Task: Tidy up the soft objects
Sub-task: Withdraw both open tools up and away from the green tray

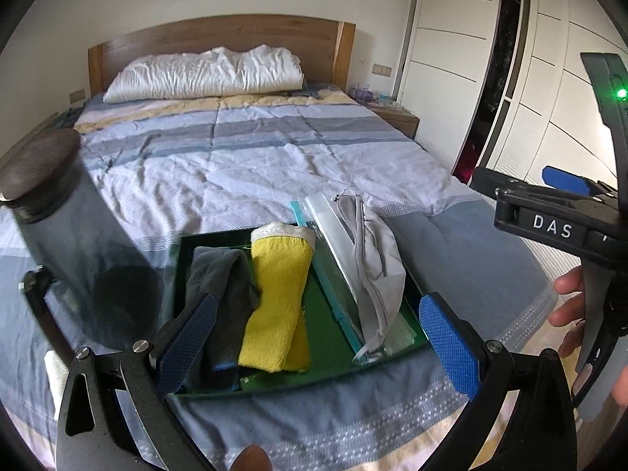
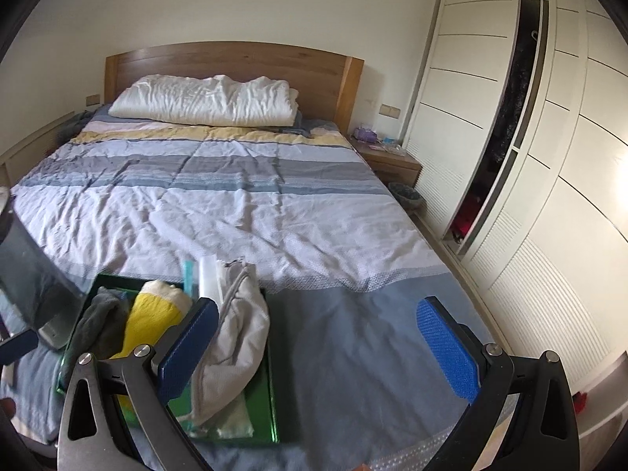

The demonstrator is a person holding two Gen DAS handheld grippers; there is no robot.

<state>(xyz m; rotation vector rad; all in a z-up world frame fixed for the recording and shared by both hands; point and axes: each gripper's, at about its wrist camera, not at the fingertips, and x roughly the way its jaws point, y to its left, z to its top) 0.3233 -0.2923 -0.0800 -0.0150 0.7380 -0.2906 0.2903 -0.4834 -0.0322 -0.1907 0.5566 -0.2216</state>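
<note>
Nearest, the left gripper (image 1: 318, 337) hangs above the green tray (image 1: 325, 369) with its jaws spread wide, grasping nothing. The right gripper (image 2: 320, 349) is likewise released and empty, off to the tray's right over the blue bedspread (image 2: 353, 333). In the tray lie 3 soft items side by side – a dark grey cloth (image 1: 219, 274), a yellow cloth (image 1: 274, 298), and a light grey pouch (image 1: 376, 259) atop a clear zip bag (image 1: 325, 231). Farther off – a white pillow (image 1: 204, 74) against the wooden headboard (image 1: 219, 35)
</note>
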